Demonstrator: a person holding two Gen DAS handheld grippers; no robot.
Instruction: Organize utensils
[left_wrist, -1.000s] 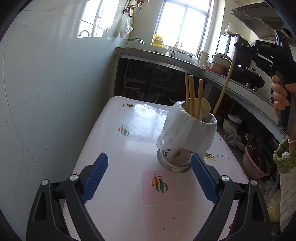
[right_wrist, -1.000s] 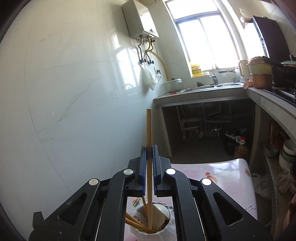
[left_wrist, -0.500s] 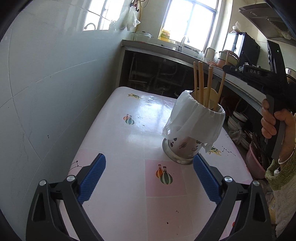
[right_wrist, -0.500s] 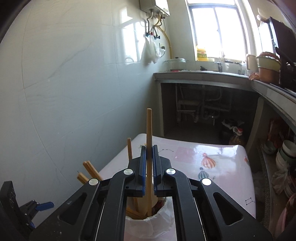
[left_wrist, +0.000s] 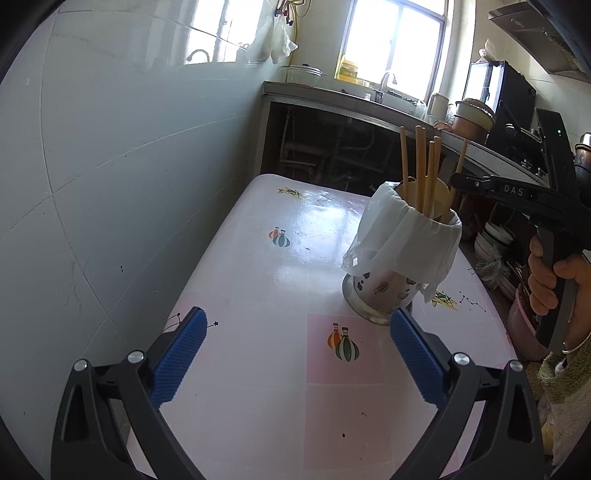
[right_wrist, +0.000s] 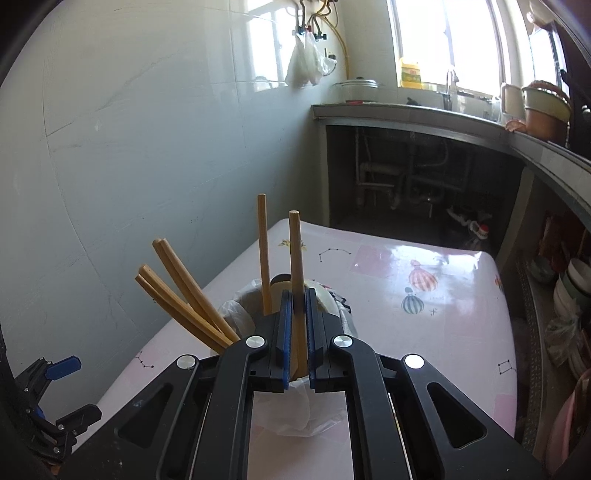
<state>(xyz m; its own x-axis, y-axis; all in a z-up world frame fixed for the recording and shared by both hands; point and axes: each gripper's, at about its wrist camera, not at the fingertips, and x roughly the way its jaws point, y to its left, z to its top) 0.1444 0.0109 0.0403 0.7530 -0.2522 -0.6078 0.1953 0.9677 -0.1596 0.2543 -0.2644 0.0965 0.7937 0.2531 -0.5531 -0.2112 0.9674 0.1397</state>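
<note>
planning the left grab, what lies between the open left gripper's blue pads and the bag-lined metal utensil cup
Only bare pink tablecloth with a printed balloon picture. The left wrist view shows the left gripper wide open, the bag-lined metal utensil cup just past its right-hand pad.

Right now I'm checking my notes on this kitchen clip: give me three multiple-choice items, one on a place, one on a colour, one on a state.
1. Where does the utensil holder stand?
A. on the pink table
B. in the sink
C. on the floor

2. What colour are the left claw pads?
A. red
B. blue
C. green

3. What is the right claw doing?
A. wide open, empty
B. resting flat on the table
C. shut on a chopstick

Key: 1 A, its base sits on the tabletop; 2 B, both ribbed pads are blue; 3 C, the pads pinch the stick.
</note>
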